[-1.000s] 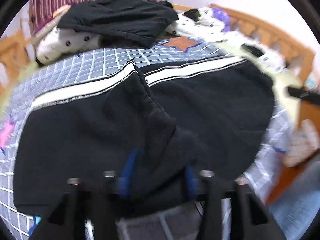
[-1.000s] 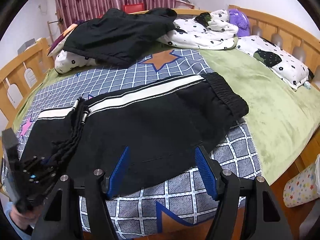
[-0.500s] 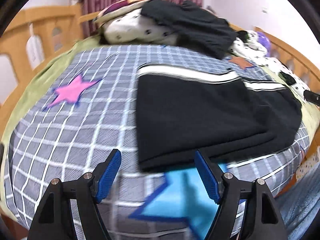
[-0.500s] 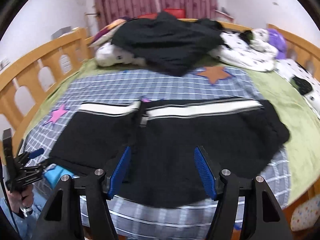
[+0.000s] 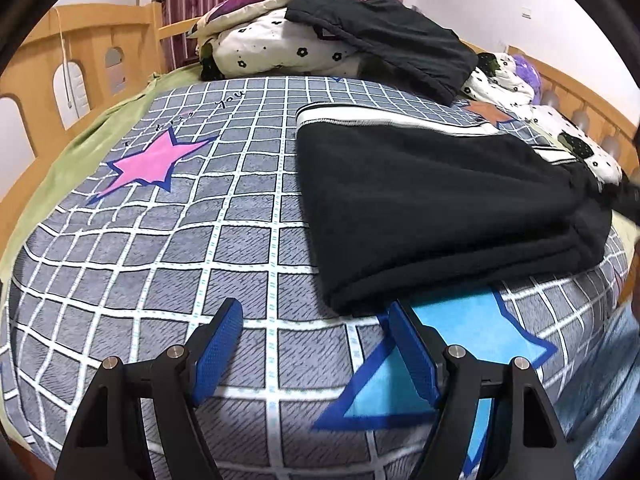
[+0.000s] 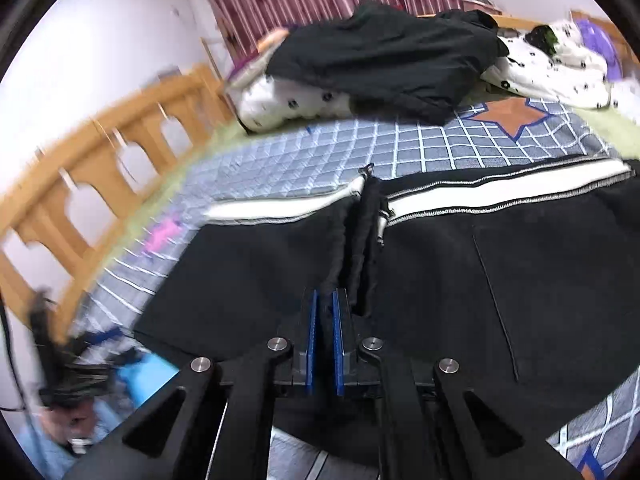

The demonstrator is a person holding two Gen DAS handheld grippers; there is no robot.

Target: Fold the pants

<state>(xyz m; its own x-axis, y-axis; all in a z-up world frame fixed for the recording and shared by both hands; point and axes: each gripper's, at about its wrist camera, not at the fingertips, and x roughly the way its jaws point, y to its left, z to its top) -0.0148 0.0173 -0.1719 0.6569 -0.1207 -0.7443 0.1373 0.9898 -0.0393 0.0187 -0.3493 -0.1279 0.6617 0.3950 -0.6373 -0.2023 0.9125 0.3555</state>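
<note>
Your wooden-railed bed carries a grey blanket with a white grid and coloured stars, laid over a green sheet that shows along the bed's left edge. On the blanket's right half lie the black fleece pants with a white side stripe, folded over on themselves, their thick layered edge running close to the bed's near edge and their stripe facing the far end. In your right wrist view the ribbed cuff end of the upper layer lies across the middle of the pants, with the striped side towards the headboard. At the far end of the bed sits a heap of white pillows with black flower print, and a second black garment is draped over that heap. More flower-print bedding runs along the bed's right edge.

Your left gripper hangs over the blanket just before the pants' near left corner; its jaws are spread, having just widened, with only blanket and the pale blue star between them. Your right gripper sits low over the pants near their near edge. Its jaws have just snapped together and stand pressed almost flat; whether any fleece is caught between them you cannot tell.
</note>
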